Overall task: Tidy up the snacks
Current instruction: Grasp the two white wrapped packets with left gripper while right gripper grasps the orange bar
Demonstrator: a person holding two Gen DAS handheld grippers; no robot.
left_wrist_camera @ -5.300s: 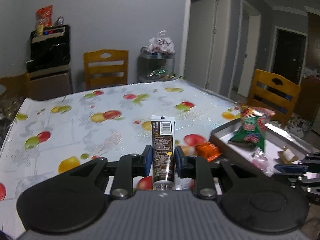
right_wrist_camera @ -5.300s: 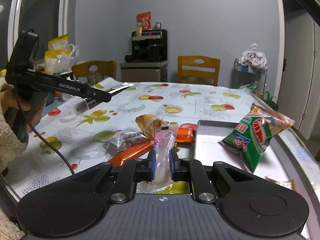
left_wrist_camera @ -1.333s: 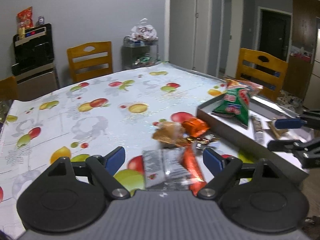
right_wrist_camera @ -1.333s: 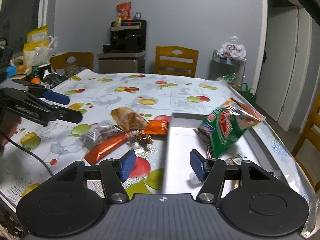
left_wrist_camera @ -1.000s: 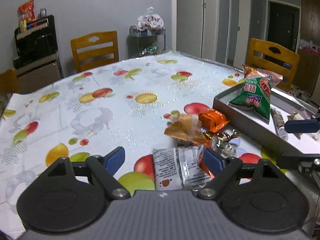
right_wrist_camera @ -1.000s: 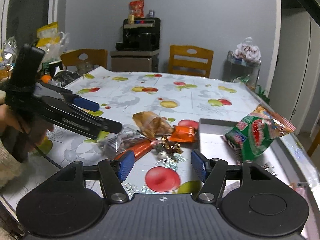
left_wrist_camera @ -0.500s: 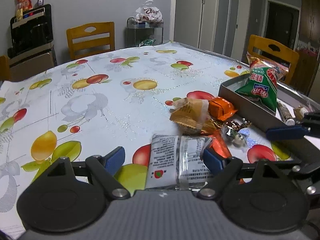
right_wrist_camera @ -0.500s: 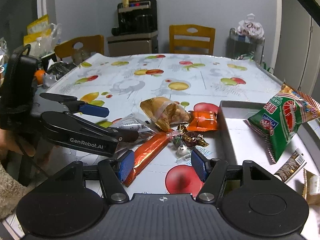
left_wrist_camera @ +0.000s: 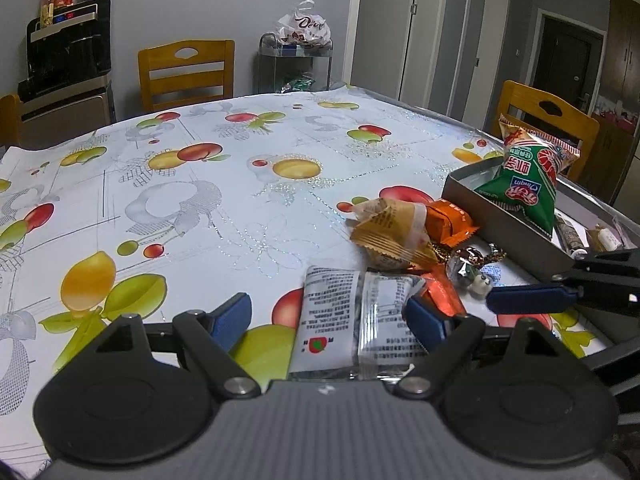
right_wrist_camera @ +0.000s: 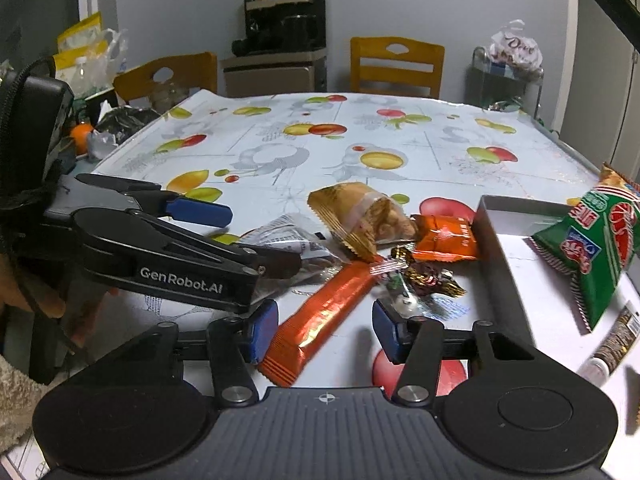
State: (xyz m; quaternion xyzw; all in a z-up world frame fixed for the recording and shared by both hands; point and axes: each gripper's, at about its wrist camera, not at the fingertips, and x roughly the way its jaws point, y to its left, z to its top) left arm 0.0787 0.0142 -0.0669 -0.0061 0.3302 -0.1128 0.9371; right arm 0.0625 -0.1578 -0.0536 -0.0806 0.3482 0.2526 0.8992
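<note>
While its jaws are spread wide, the left gripper [left_wrist_camera: 326,316] is set around a clear printed packet [left_wrist_camera: 356,316]. The right gripper [right_wrist_camera: 325,330], equally wide, is placed astride the orange bar [right_wrist_camera: 320,318].

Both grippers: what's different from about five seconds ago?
The left gripper let go of its dark tube and the right gripper its pink packet; both are now open and empty. Each has dropped low over the loose pile: left around the clear printed packet, right around the orange bar. The green chip bag stays in the tray, now with the dark tube nearby.
</note>
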